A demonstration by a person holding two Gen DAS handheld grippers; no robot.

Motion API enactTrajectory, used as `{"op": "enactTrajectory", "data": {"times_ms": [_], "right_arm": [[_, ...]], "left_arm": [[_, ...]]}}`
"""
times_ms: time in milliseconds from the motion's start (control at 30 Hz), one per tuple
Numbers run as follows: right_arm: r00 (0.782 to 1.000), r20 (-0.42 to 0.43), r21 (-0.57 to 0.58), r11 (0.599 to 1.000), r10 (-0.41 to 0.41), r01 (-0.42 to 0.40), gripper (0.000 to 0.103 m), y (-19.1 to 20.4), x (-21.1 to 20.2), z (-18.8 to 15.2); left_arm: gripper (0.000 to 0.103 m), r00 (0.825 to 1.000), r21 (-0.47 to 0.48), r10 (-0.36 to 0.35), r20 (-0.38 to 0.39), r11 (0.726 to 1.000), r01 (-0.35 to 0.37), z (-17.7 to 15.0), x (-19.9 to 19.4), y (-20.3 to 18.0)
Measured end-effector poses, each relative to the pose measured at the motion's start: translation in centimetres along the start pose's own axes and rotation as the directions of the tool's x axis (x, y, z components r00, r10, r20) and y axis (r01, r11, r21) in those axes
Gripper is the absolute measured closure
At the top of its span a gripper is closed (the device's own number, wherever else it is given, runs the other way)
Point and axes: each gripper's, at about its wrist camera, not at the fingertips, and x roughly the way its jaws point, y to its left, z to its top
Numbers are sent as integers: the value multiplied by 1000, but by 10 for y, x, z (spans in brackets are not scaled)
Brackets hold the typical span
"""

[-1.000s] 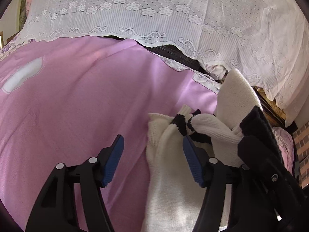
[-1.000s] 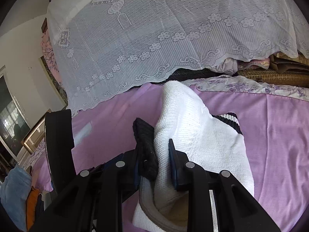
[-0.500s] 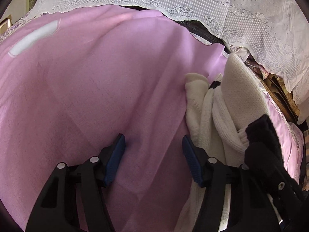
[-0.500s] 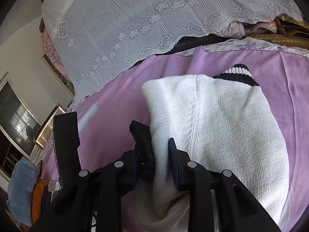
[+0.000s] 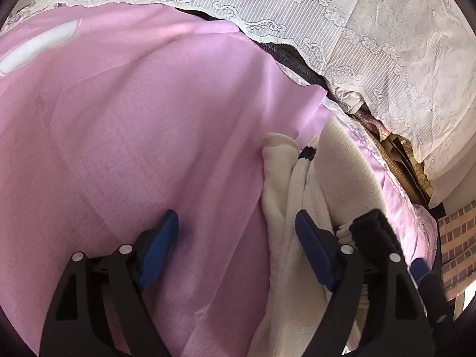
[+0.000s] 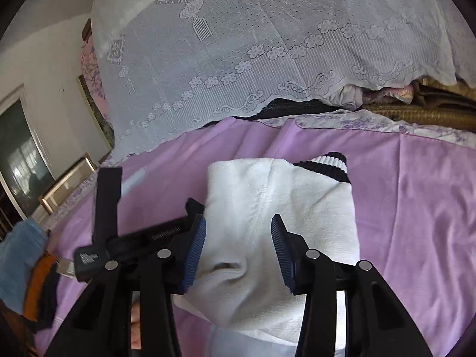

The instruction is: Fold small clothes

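- Your right gripper (image 6: pixel 238 250) is hovering with its jaws spread wide, gripping nothing; the white knitted garment (image 6: pixel 279 208) is showing between its blue pads (image 6: pixel 195 250), and I cannot tell whether they are touching the knit.
- The garment is lying folded on the purple bedsheet (image 6: pixel 416 193); its black-and-white striped cuff (image 6: pixel 327 163) is poking out at the far edge, pointing towards the lace cover (image 6: pixel 267 44) at the back.
- Your left gripper (image 5: pixel 236 248) is sitting with its jaws wide apart, holding nothing; only bare pink sheet (image 5: pixel 134 119) is showing between the fingers.
- In the left wrist view, the white garment (image 5: pixel 285 184) is lying just beside the right-hand finger, bunched in folds; a bit of striped cuff (image 5: pixel 308 153) is peeking out near its far end.
- A black ribbed edge (image 5: pixel 372 232) is resting beside the garment, behind the left gripper's right-hand finger.
- A pile of blue and orange cloth (image 6: pixel 26 273) is lying at the far left of the right wrist view, well apart from the garment.
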Motion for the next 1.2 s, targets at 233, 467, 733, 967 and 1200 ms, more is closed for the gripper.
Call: {"op": "enactTrajectory", "data": {"times_ms": [233, 467, 733, 967, 1200], "right_arm": [[999, -38, -110, 994, 10, -15, 70, 28, 18, -12], [989, -122, -71, 993, 83, -92, 69, 33, 42, -19], [970, -146, 13, 981, 195, -195, 68, 11, 32, -13], [976, -111, -81, 978, 185, -195, 44, 31, 27, -16], [980, -103, -97, 979, 169, -179, 44, 32, 27, -21]], "left_arm": [[24, 981, -15, -191, -26, 981, 191, 21, 15, -14], [24, 981, -33, -195, 1, 980, 195, 33, 8, -10], [10, 996, 189, -87, 15, 978, 82, 29, -22, -58], [10, 978, 103, -202, 50, 975, 196, 38, -40, -40], [25, 956, 67, -257, -143, 961, 268, 41, -5, -45]]}}
